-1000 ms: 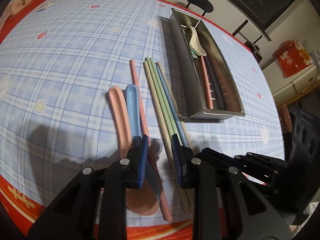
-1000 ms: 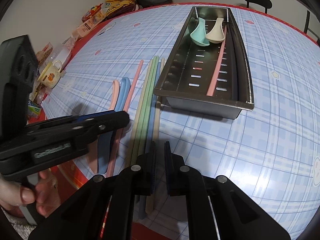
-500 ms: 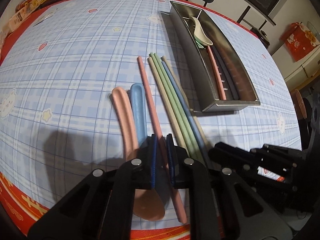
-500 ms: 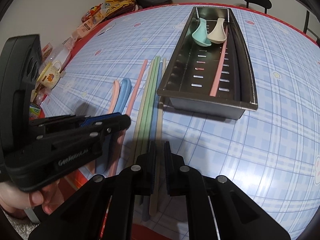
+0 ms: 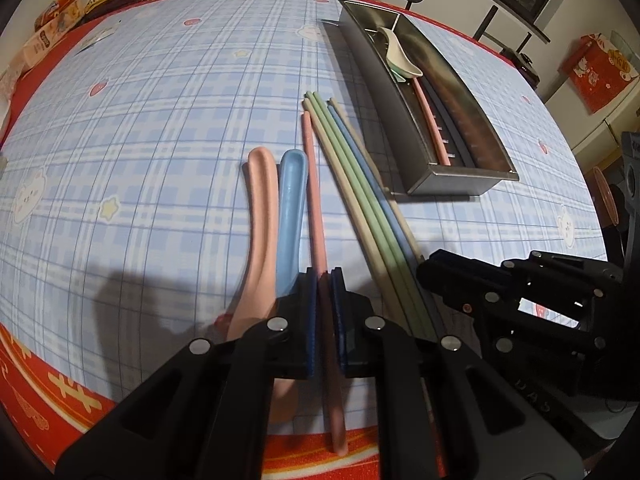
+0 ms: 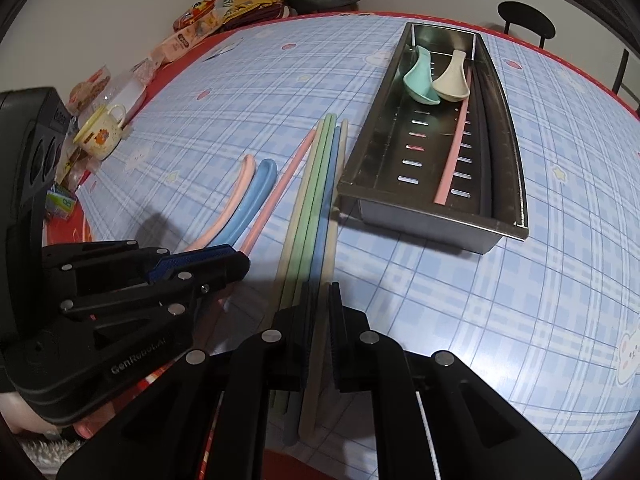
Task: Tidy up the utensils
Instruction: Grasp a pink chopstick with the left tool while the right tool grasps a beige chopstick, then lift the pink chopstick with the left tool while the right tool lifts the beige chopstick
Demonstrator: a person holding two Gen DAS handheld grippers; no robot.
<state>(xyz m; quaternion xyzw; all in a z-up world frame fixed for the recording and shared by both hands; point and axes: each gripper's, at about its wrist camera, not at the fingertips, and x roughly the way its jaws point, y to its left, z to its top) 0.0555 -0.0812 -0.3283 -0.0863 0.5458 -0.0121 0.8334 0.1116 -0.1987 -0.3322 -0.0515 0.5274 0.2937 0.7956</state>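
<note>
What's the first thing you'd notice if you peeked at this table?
The row of pastel chopsticks lying mid-table, with a pink spoon and blue spoon beside them. To their right sits a steel tray holding two more spoons. Each gripper has its jaws shut on one chopstick: the left gripper on a pink chopstick.

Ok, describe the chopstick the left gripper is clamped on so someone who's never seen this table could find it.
Start at the steel tray on the blue checked cloth; a fan of chopsticks lies beside it, then two spoons. The pink chopstick sits between the green ones and the blue spoon. It is the only pink stick outside the tray.
</note>
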